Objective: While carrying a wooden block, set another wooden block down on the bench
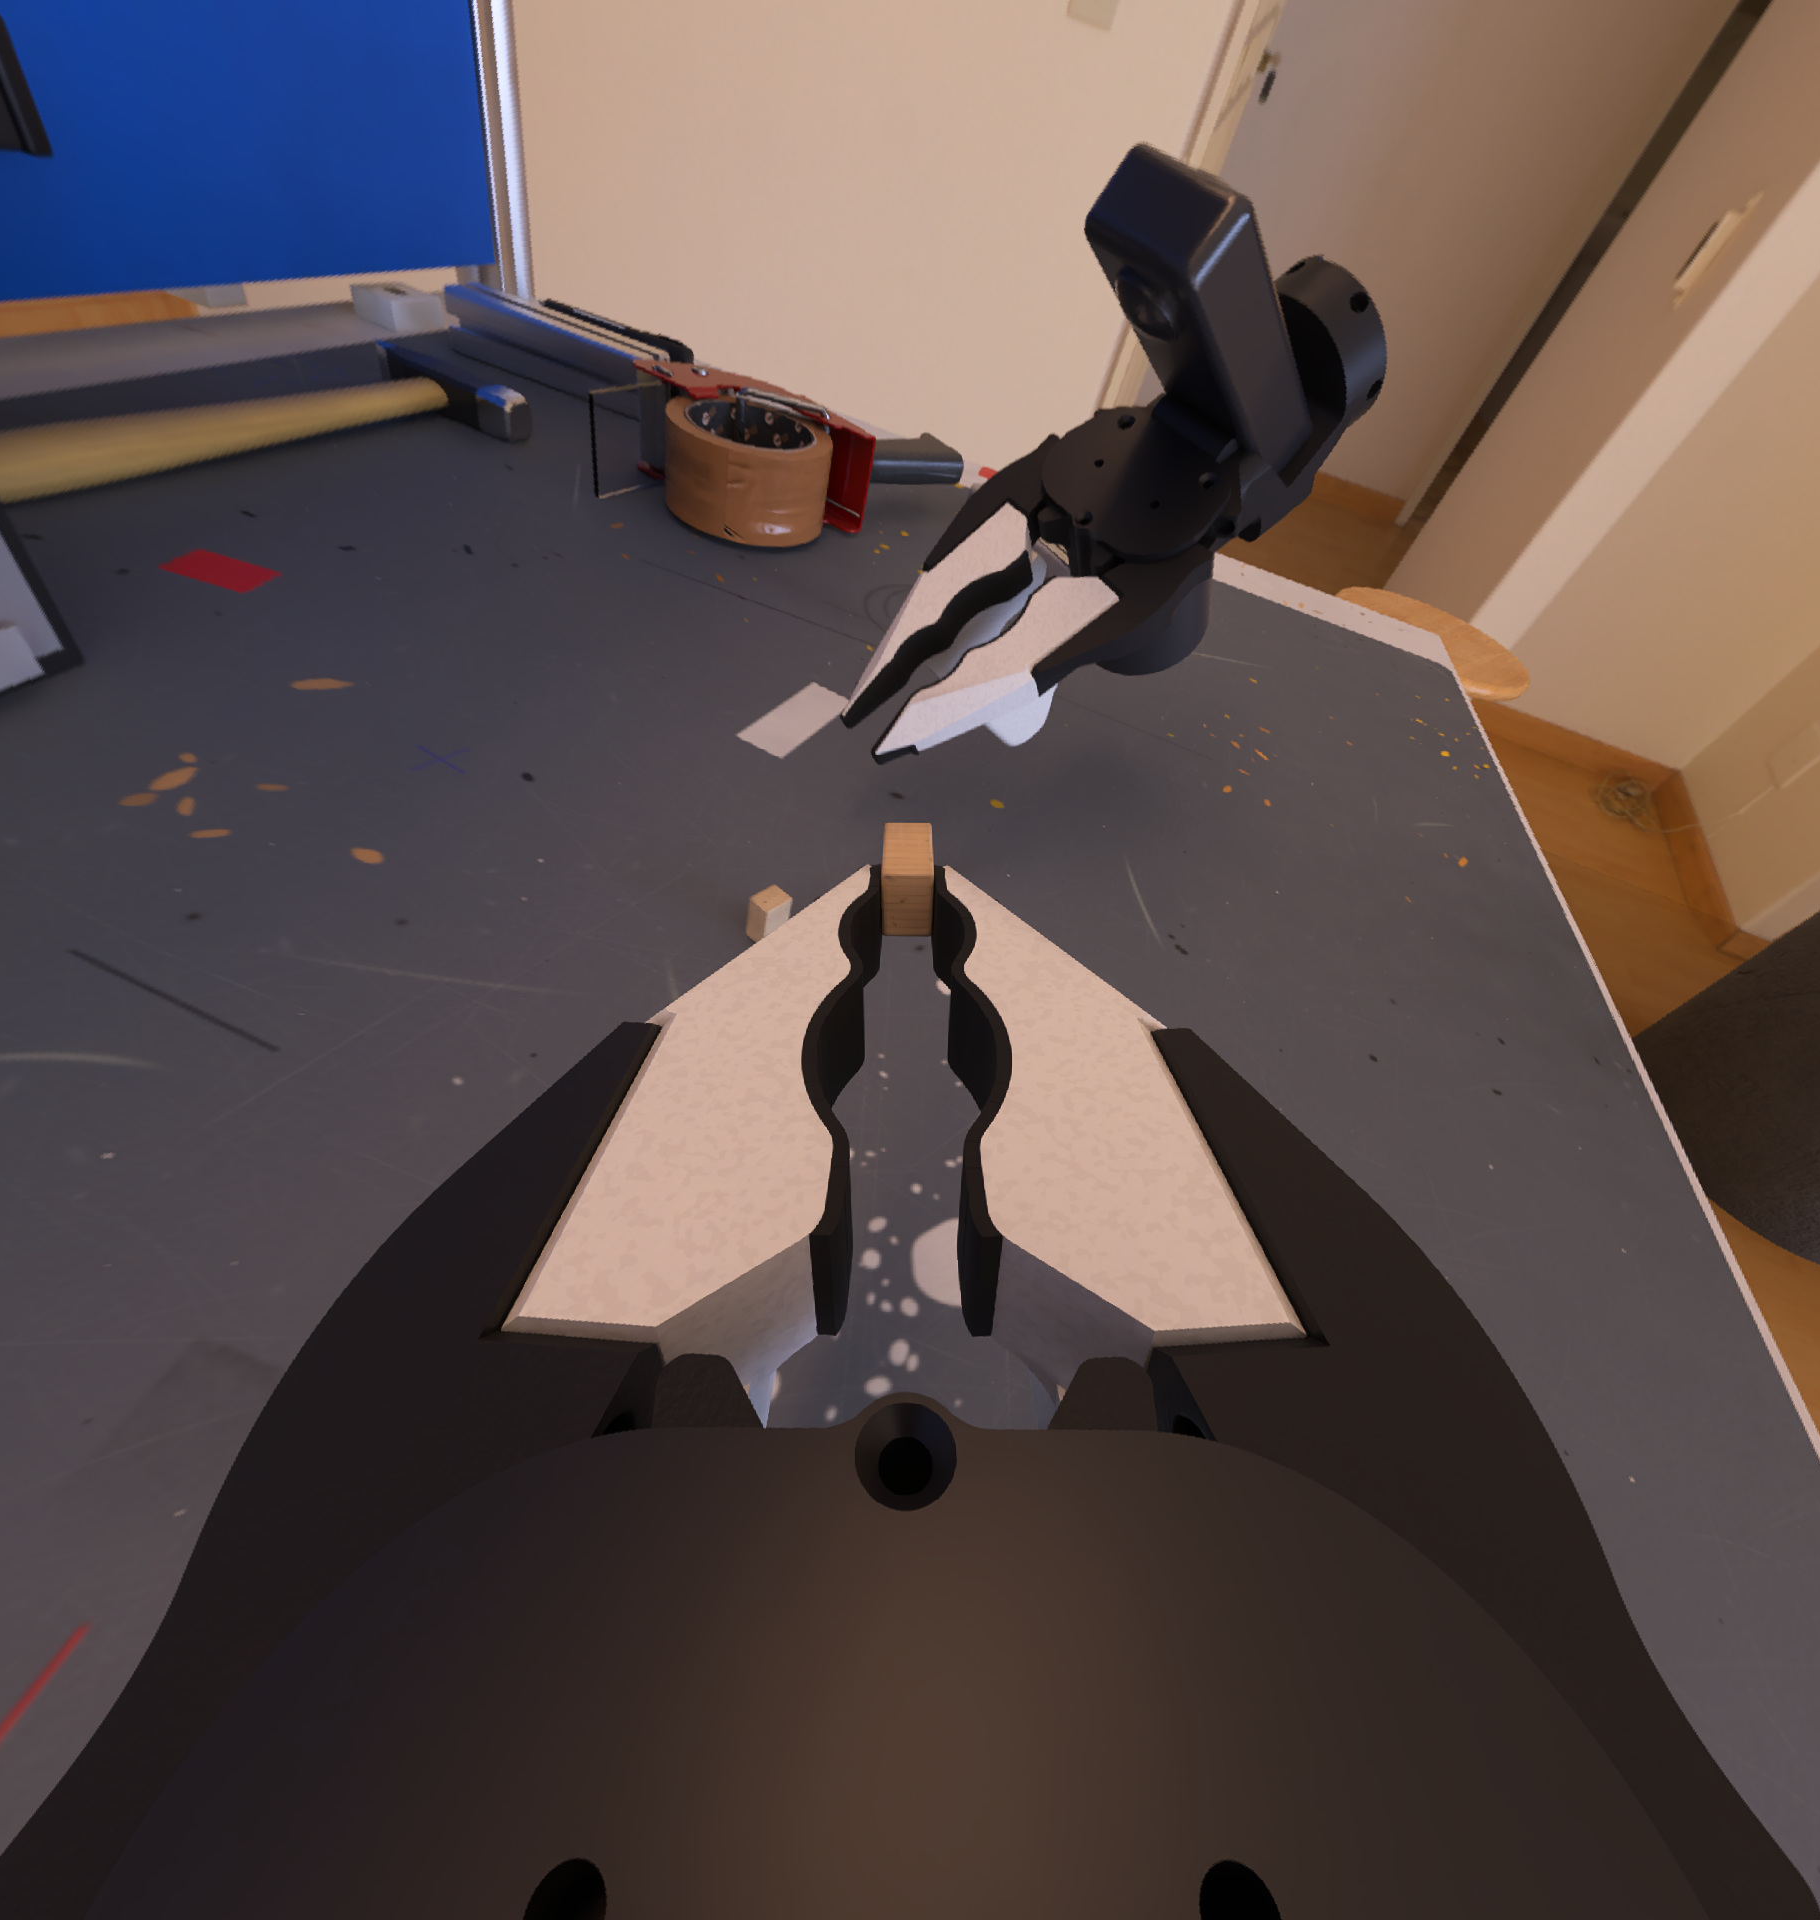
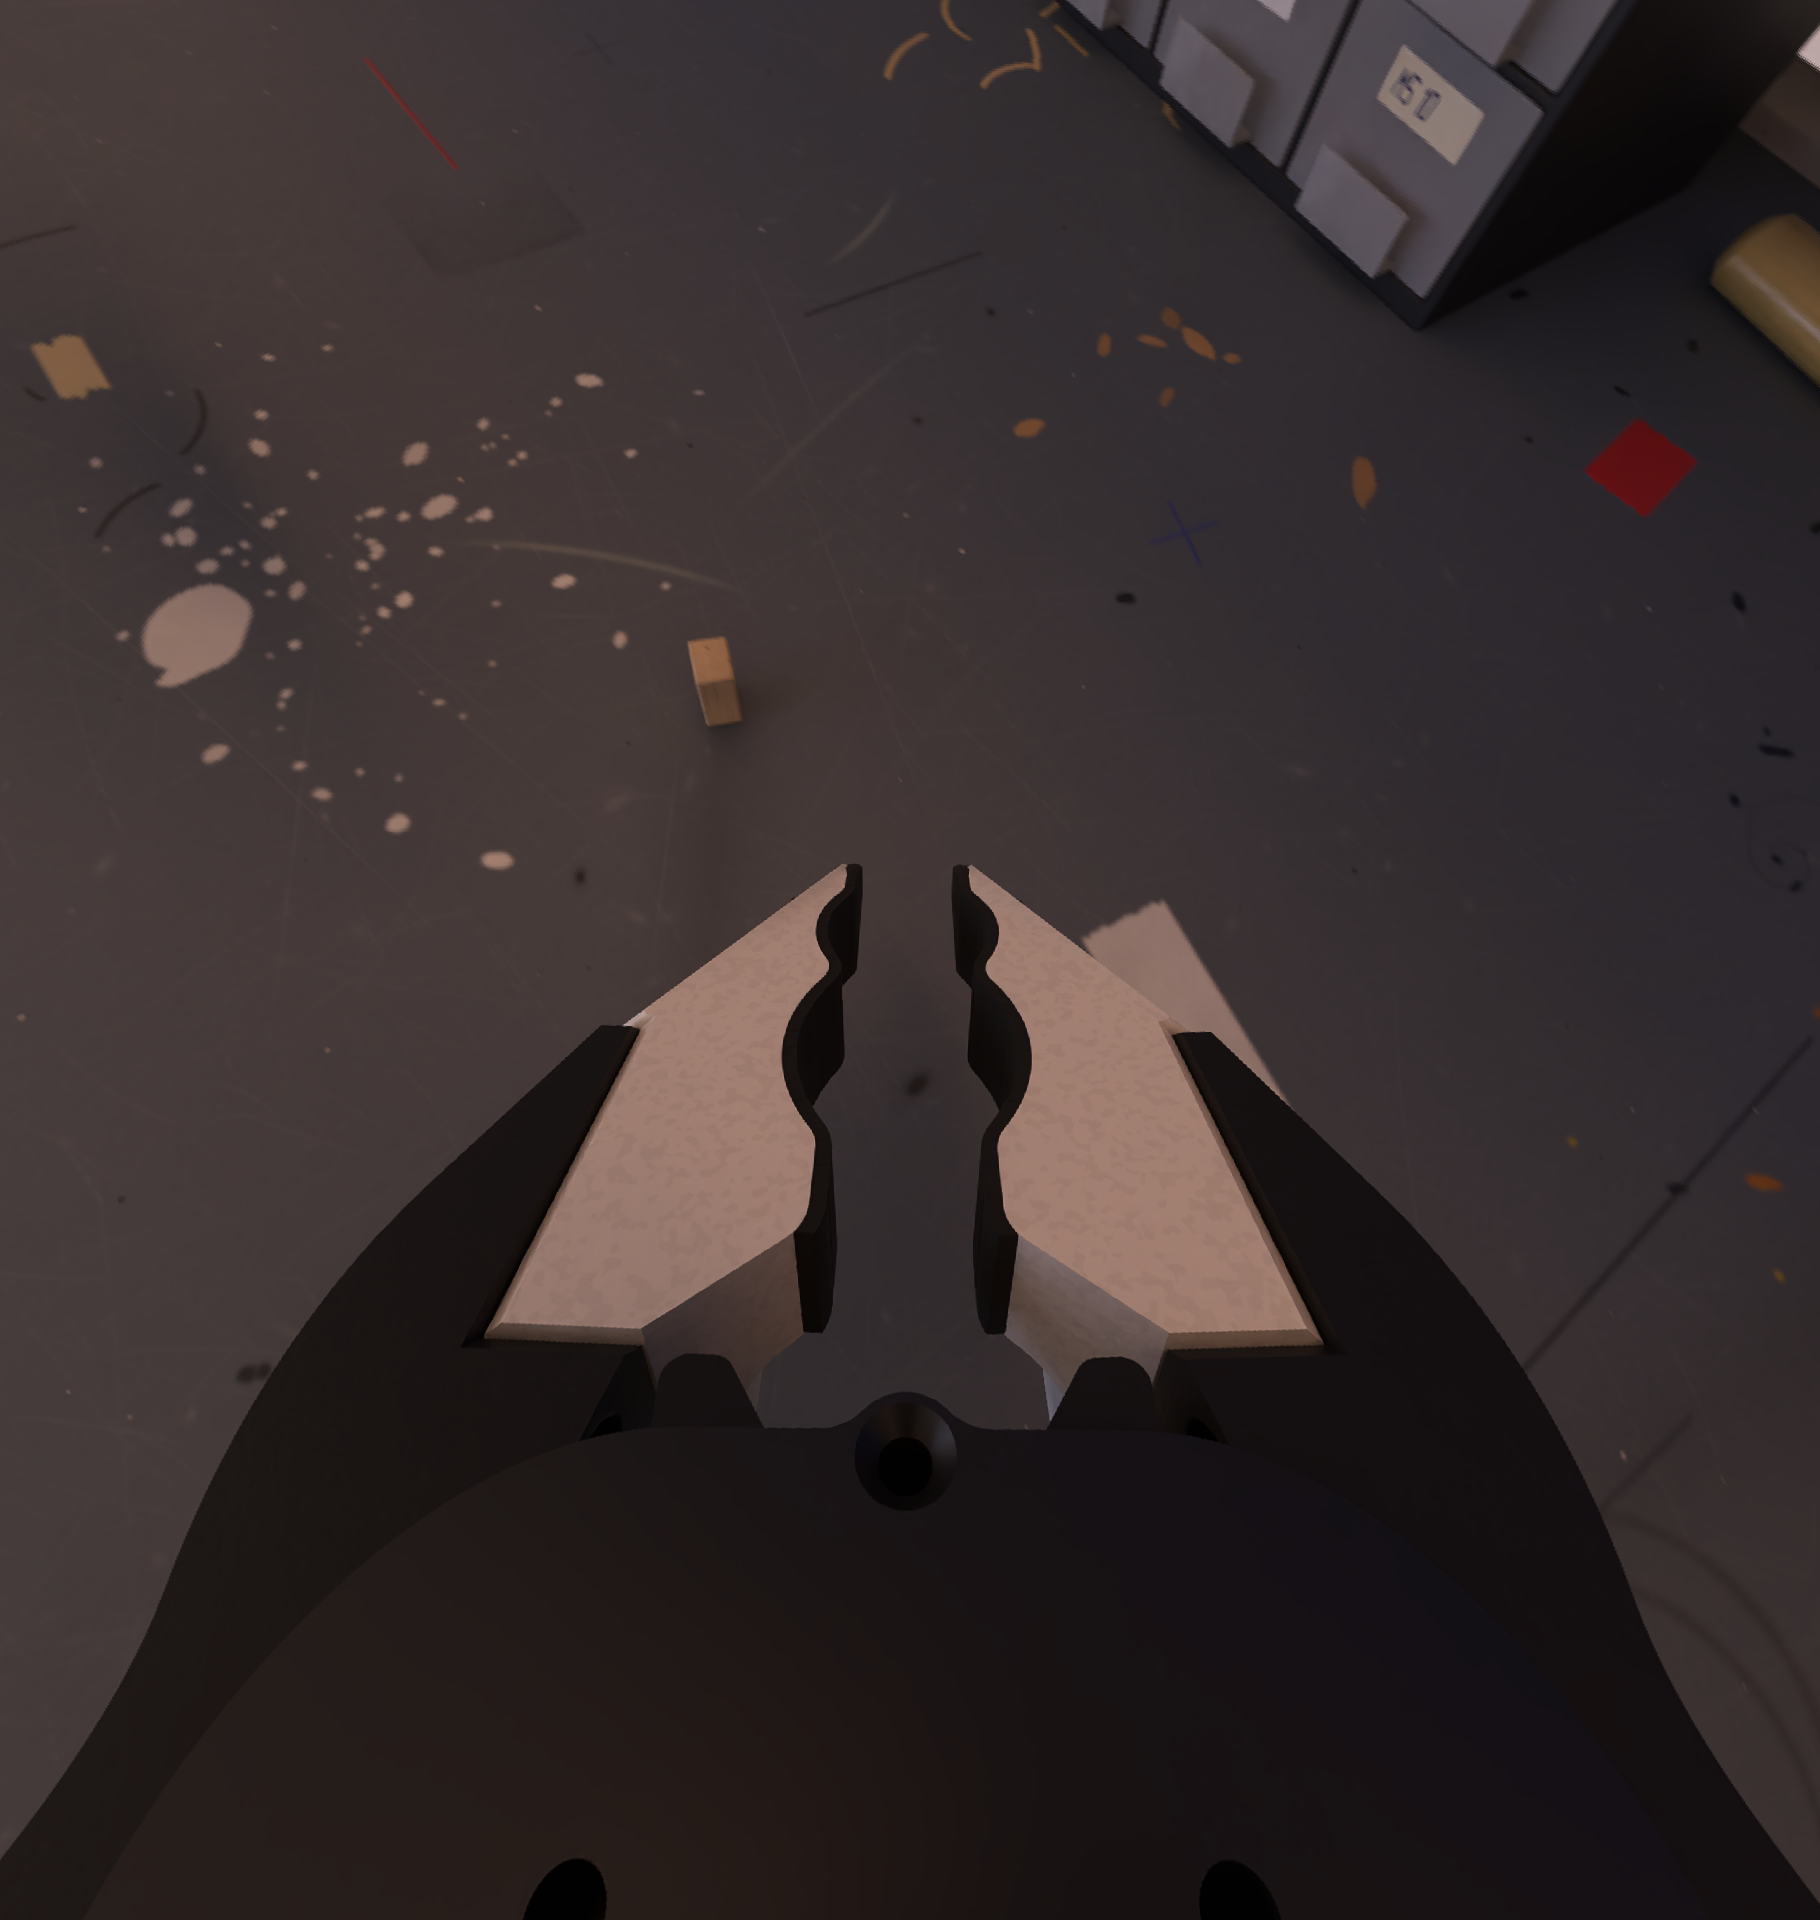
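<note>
The left gripper [image 1: 907, 883] is held above the bench [image 1: 366, 1039] and angled down toward it, its fingertips pinching a small wooden block [image 1: 907, 878] that sticks out a little past the tips. The right gripper [image 1: 870, 727] hangs in the air farther ahead and to the right, tilted down toward the left one, its jaws slightly apart with nothing between them; in its own wrist view the right gripper [image 2: 907, 883] looks nearly straight down at the dark surface. A second, paler wooden block [image 1: 768, 912] lies on the bench just beside the left fingertips, and the same block [image 2: 714, 681] sits ahead of the right gripper, apart from it. The bench's right edge [image 1: 1571, 904] runs close by, with wooden floor beyond. A tape dispenser [image 1: 755, 468], a hammer [image 1: 262, 421] and a drawer cabinet [image 2: 1405, 135] stand well apart at the far side.
</note>
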Available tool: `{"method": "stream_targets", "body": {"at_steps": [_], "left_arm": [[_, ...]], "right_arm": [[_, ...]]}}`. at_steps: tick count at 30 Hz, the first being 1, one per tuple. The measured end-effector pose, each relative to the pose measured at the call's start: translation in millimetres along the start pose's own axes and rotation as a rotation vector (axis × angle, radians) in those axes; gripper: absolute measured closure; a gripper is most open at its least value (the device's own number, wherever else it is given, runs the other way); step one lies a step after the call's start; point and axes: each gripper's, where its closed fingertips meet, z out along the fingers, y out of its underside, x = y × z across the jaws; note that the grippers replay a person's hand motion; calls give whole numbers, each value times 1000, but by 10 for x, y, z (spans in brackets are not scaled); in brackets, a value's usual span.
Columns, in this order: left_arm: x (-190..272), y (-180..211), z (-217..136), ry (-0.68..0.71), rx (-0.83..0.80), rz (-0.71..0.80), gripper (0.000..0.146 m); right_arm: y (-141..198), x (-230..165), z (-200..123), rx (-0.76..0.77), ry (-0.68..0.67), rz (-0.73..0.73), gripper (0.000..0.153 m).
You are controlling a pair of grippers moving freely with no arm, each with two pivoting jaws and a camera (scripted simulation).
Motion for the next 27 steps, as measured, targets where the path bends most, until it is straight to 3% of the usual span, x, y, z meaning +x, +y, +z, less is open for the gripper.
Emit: {"method": "stream_targets", "body": {"at_steps": [16, 27], "left_arm": [[140, 241, 158, -24, -18, -95, 138], [136, 329, 115, -52, -12, -153, 138]], "right_arm": [[471, 328, -277, -55, 121, 69, 131], [430, 229, -230, -29, 86, 54, 131]]}}
